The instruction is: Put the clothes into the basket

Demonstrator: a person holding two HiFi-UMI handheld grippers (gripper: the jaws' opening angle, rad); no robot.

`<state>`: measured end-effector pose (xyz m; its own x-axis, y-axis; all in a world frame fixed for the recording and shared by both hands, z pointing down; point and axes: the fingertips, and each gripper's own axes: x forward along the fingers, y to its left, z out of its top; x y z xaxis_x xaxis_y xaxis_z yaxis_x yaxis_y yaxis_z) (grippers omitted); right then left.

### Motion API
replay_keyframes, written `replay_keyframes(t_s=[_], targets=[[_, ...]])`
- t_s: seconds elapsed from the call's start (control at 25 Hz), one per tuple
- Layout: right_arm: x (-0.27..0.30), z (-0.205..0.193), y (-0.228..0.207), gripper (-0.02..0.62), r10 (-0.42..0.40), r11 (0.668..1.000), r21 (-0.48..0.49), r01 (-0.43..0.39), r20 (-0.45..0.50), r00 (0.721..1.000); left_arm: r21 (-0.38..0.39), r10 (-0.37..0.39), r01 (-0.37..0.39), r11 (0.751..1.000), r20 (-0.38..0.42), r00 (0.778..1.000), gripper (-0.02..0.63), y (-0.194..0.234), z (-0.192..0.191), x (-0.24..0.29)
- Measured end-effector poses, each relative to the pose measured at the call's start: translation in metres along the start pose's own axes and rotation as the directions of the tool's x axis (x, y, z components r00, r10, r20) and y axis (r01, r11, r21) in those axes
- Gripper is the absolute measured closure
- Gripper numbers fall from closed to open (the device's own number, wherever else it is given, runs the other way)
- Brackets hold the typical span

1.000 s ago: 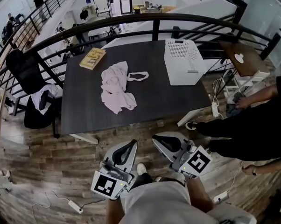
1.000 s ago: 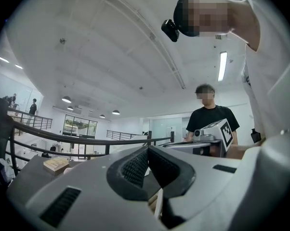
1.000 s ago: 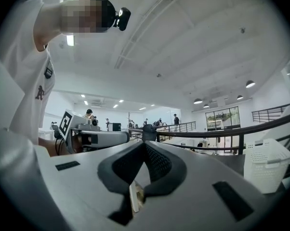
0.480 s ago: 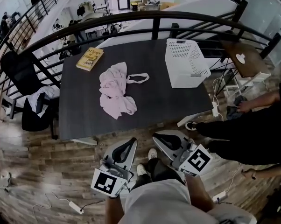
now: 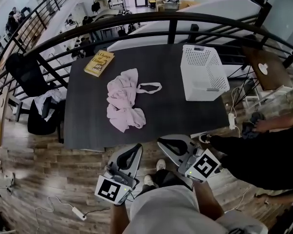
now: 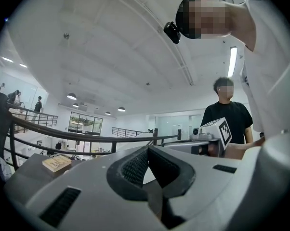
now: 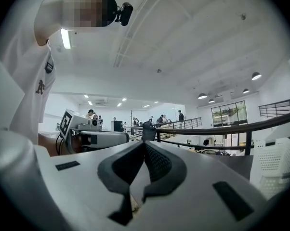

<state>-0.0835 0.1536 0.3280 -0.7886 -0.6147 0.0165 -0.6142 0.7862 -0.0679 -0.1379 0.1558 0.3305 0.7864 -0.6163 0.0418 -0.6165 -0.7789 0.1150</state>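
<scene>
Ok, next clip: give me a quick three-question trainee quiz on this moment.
1. True or false: the clothes are already in the basket.
2. The left gripper and right gripper are: A) both shut, empty; B) both open; C) both gripping cloth.
3. What lies on the table's far left corner?
Key: 1 false, they lie on the table, left of it; 2 A; 3 a book.
</scene>
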Motion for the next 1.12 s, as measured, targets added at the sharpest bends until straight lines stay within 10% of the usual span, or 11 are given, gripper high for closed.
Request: replay_keyframes(t_s=[1.12], targets=[[0.060,-0.042,-0.086,0.579,0.079,0.997,0.016,-0.078,-0.063,0.995,0.019,0.062,-0.062,0.998,-0.002,0.998,0.603,0.080,-0.019,0.063]])
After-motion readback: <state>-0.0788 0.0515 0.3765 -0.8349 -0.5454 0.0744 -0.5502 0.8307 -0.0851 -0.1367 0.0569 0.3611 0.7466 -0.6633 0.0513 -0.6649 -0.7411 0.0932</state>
